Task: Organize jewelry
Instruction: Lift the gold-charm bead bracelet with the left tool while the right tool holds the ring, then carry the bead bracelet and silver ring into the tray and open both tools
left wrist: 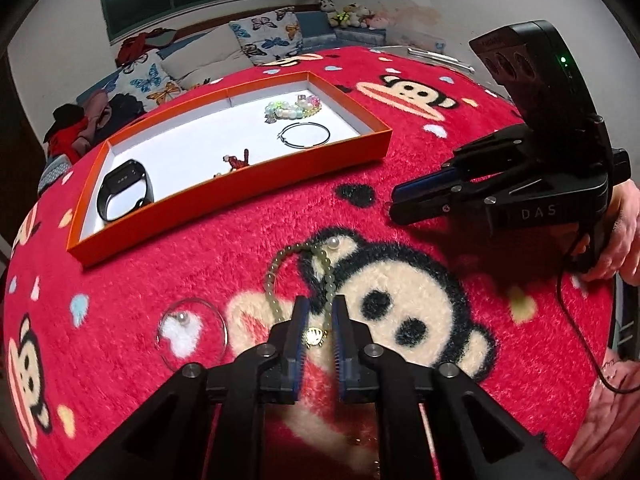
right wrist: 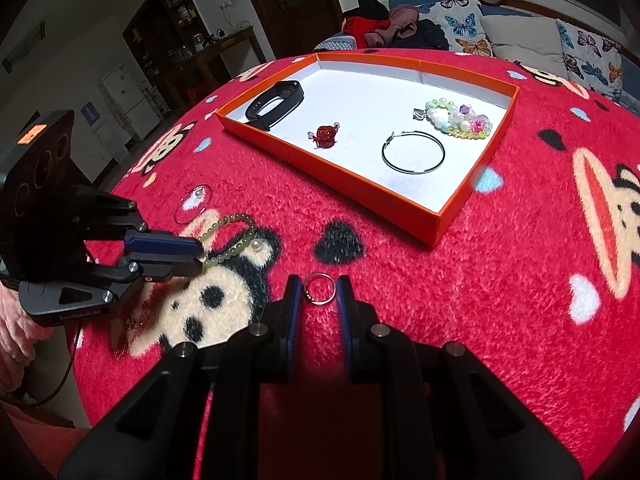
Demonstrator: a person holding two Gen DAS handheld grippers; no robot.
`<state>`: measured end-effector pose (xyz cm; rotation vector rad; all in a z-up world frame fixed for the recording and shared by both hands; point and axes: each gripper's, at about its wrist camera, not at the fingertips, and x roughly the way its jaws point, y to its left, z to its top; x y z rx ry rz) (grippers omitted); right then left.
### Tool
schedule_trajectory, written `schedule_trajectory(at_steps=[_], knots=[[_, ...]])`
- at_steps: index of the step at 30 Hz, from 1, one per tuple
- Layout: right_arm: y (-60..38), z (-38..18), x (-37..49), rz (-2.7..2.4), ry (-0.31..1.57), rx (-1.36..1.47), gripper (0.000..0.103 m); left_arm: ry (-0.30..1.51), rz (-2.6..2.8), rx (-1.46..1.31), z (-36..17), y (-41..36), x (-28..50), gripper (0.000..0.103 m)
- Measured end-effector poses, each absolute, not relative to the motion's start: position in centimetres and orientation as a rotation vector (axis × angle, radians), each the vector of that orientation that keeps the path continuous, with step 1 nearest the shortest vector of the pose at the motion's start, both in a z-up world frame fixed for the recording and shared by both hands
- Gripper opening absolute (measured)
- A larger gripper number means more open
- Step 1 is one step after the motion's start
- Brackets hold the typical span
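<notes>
My left gripper (left wrist: 320,306) stands over a green bead bracelet (left wrist: 276,276) that lies on the red monkey blanket (left wrist: 400,152). Its jaws are a narrow gap apart, with one bead strand and a small gold charm (left wrist: 316,334) between the pads, not pinched. In the right wrist view the left gripper (right wrist: 200,256) shows at the left with the bracelet (right wrist: 228,222) at its tips. My right gripper (right wrist: 319,282) is shut on a thin silver ring (right wrist: 320,303) just above the blanket. It shows at the right as the right gripper (left wrist: 394,208).
An orange tray (left wrist: 240,184) (right wrist: 360,188) holds a black wristband (right wrist: 276,104), a red beaded charm (right wrist: 326,136), a black hoop (right wrist: 413,153) and a colourful bead bracelet (right wrist: 460,120). A clear hoop with a pearl (left wrist: 192,328) and a loose pearl (left wrist: 332,243) lie beside the green bracelet.
</notes>
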<state>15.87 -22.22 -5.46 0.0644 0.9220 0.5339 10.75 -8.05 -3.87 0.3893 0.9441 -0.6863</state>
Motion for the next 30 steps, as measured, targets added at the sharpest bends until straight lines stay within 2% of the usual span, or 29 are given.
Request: schedule_trajectory(at_steps=[2, 8, 10, 14, 19, 22, 30], knots=[[-22.2, -5.5, 15.9, 0.534, 0.922, 0.063, 0.018, 0.94, -0.683, 0.407, -4.0, -8.3, 11.0, 0.04], [-22.1, -5.5, 15.9, 0.531, 0.923, 0.062, 0.018, 0.938, -0.712, 0.411, -4.6, -9.1, 11.4, 0.04], [-22.1, -5.5, 15.9, 0.531, 0.923, 0.062, 0.018, 0.927, -0.712, 0.409, -4.7, -9.1, 11.4, 0.036], [-22.1, -5.5, 15.9, 0.53, 0.922, 0.063, 0.018, 0.912, -0.706, 0.425, -4.8, -9.4, 11.0, 0.02], [-22.2, -5.4, 15.8, 0.527, 0.92, 0.066, 0.018, 0.883, -0.692, 0.455, -4.9, -9.8, 10.3, 0.01], [-22.2, -5.3, 15.7, 0.526, 0.917, 0.064, 0.018, 0.872, -0.681, 0.443, -4.8, -9.9, 9.9, 0.005], [-22.2, -4.8, 15.3, 0.525, 0.904, 0.061, 0.018, 0.851, -0.653, 0.253, -2.5, -7.8, 10.4, 0.005]])
